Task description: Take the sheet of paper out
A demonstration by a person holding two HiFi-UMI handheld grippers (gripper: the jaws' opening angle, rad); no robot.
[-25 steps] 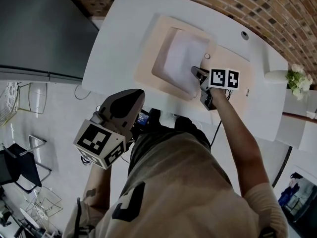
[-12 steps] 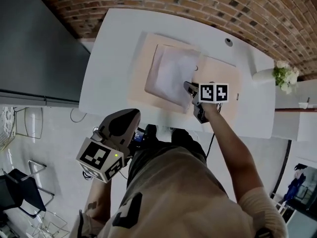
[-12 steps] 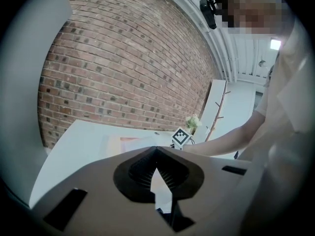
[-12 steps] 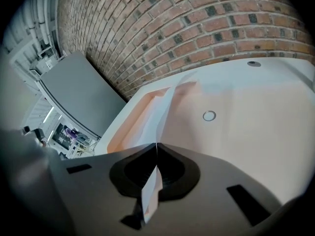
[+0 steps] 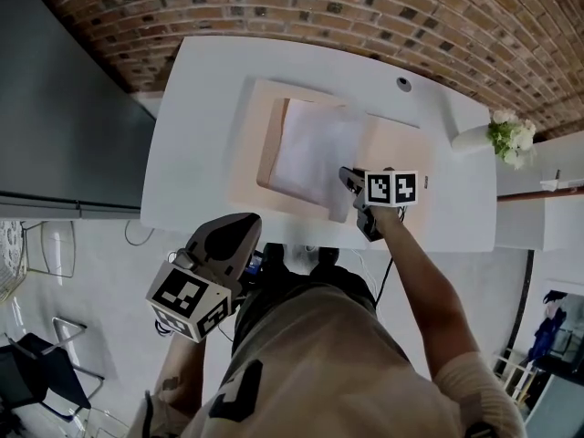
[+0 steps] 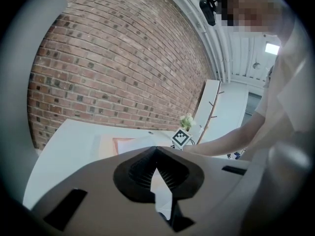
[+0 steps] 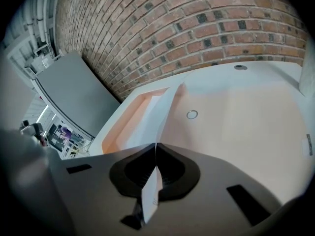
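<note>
Head view, nearest first: the left gripper (image 5: 248, 224) is held close against the person's body, short of the bench (image 5: 196, 108) edge, its marker cube low at the left and its nose pointing slightly downward toward the bench. In the left gripper view its jaws meet at the tips with nothing pinched between them.

Farther out, the right arm (image 5: 429, 272) stretches forward over the bench edge, and the right gripper (image 5: 348, 175) slopes down onto the work. The right gripper view shows its jaws pressed together on the near edge of the sheet of paper (image 7: 147, 119), which runs edge-on from the tips up into the scene.

The sheet of paper is white and lies mostly inside the left half of an opened peach folder (image 5: 401, 149), between that half's raised rims, with its near right corner lifted toward the right gripper. The folder's right half lies flat, with a small round snap (image 7: 192, 114) on it.

Beyond the folder the white bench carries a small round fitting (image 5: 403, 84), and a bunch of flowers (image 5: 511, 137) stands at its far right end. A brick wall (image 5: 365, 7) closes the back.
</note>
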